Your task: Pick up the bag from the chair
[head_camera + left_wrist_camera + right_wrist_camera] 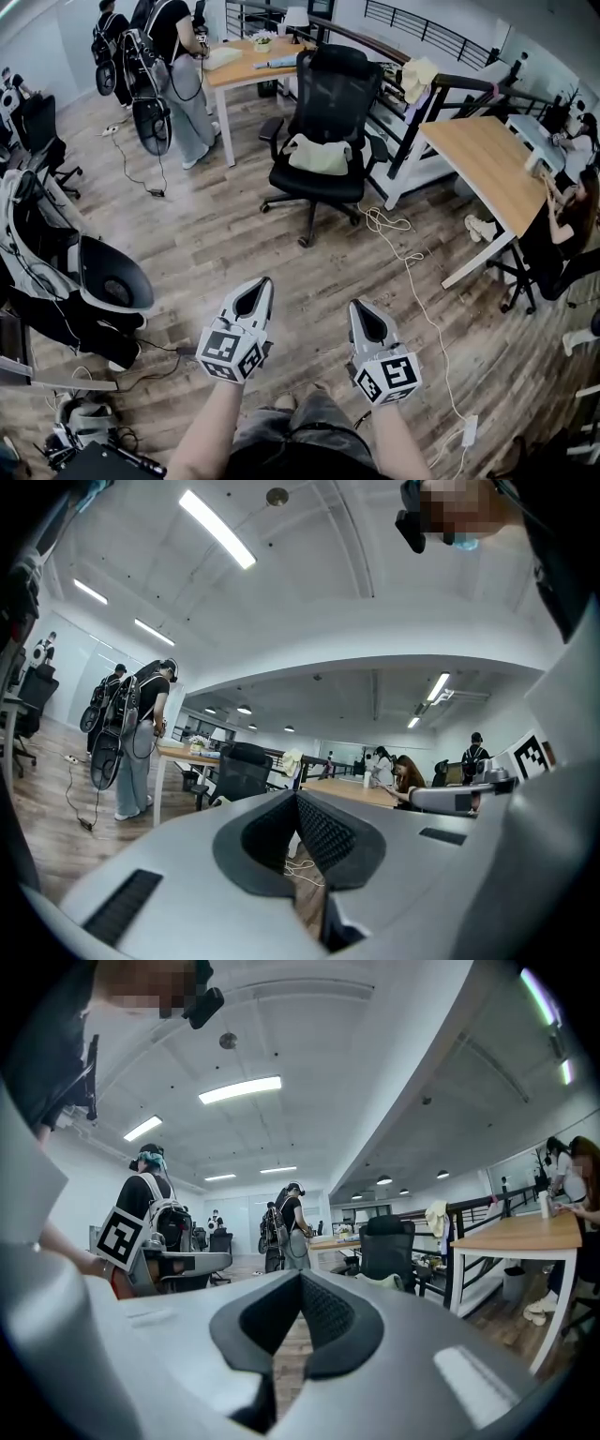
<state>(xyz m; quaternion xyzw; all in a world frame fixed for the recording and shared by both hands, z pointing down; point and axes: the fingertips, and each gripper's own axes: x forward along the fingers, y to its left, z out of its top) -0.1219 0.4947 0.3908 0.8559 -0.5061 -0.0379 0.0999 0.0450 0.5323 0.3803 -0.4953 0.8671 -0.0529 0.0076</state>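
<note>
A pale cream bag point(319, 155) lies on the seat of a black office chair point(330, 89), far ahead in the head view. The right gripper view shows the same bag point(385, 1282) on that chair point(386, 1241), small and right of centre. In the left gripper view the chair point(240, 771) stands in the distance. My left gripper point(262, 284) and right gripper point(357, 307) are held side by side low over the wooden floor, well short of the chair. Both have their jaws shut tip to tip, with nothing between them.
A wooden desk point(487, 164) stands right of the chair, with a seated person point(572, 220) beside it. Another desk point(246, 64) and a standing person point(178, 66) are behind the chair. A white cable point(412, 272) trails across the floor. Dark equipment point(94, 286) crowds the left side.
</note>
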